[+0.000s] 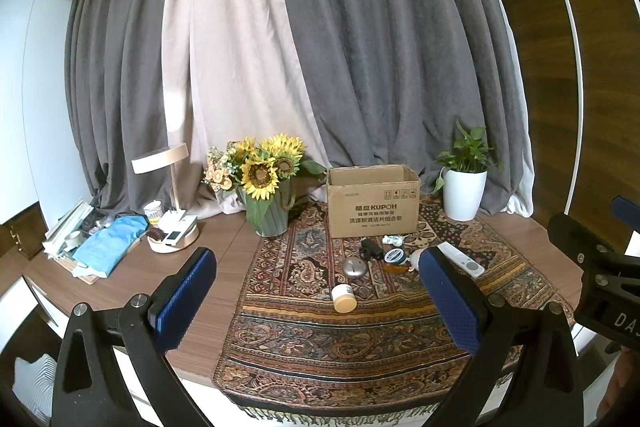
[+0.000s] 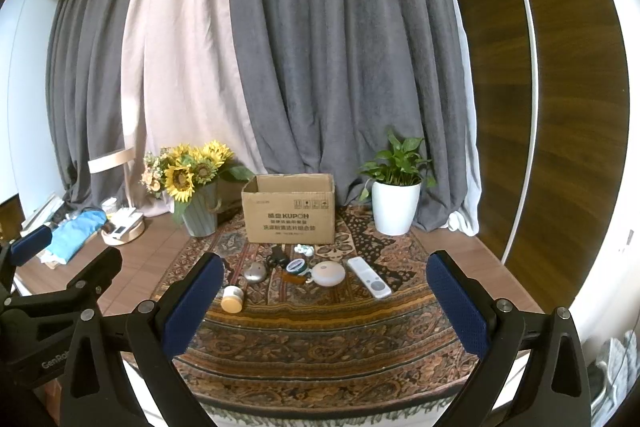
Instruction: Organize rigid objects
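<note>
Both views are evenly lit by soft, diffuse daylight, brightest where it glows through the pale curtain [image 1: 224, 67] above and left of the left claw [image 1: 316, 301]. Shadows are faint. No glare. Fisheye bending curves the edges strongly; corners vignette black. Focus holds throughout.

Sunflower vase [image 2: 200, 215], potted plant [image 2: 396, 205], lamp [image 1: 160, 159]

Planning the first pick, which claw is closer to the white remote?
Right. The remote lies between the right claw's open fingers; the left claw sits further left, with the remote behind its right finger.
</note>
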Motion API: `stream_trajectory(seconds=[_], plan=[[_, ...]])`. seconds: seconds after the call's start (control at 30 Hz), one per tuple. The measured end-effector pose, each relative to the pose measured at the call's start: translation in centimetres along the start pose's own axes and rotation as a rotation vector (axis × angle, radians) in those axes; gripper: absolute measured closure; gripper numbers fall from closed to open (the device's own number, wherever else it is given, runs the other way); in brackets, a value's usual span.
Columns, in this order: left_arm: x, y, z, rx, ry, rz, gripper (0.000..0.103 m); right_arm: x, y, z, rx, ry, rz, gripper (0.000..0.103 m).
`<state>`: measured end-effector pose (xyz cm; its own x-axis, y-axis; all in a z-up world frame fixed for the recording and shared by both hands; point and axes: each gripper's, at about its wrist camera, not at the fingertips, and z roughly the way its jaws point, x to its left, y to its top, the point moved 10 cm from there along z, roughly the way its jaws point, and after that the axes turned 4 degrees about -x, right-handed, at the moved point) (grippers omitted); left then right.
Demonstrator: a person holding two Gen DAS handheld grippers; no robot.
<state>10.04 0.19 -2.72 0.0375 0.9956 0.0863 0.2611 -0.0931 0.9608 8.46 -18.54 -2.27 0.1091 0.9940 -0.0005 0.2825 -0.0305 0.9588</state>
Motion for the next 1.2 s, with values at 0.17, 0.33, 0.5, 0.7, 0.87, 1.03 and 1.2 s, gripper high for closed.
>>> stream_trajectory(seconds=[0.17, 0.33, 0.5, 0.7, 0.87, 1.03, 1.2], plan=[[0.03, 0.15, 0.22, -0.001, -0.002, 0.0, 0.0, 0.64, 0.33, 0.28, -0.002, 0.0, -0.002, 0.0], [0.04, 0.24, 0.12, -0.003, -0.001, 0.0, 0.0, 0.76, 0.44, 0.14, -0.007, 0.003, -0.002, 0.0], [0.05, 0.09, 0.04, -0.004, -0.003, -0.001, 0.0, 0.61, 0.45, 0.0, -0.008, 0.003, 0.0, 0.0], [0.04, 0.07, 0.11, -0.003, -0.005, 0.0, 0.0, 0.51, 0.44, 0.0, -0.01, 0.003, 0.0, 0.0], [-0.05, 0.1, 0.13, -0.004, -0.005, -0.001, 0.0, 0.59, 0.37, -0.01, -0.01, 0.004, 0.0, 0.0], [-0.03, 0.07, 0.13, -0.006, -0.004, -0.001, 0.0, 0.61, 0.33, 0.01, -0.011, 0.002, -0.001, 0.0], [-0.47, 0.1, 0.2, -0.006, -0.005, 0.0, 0.0, 0.39, 0.44, -0.04, -0.013, 0.001, 0.002, 0.0]])
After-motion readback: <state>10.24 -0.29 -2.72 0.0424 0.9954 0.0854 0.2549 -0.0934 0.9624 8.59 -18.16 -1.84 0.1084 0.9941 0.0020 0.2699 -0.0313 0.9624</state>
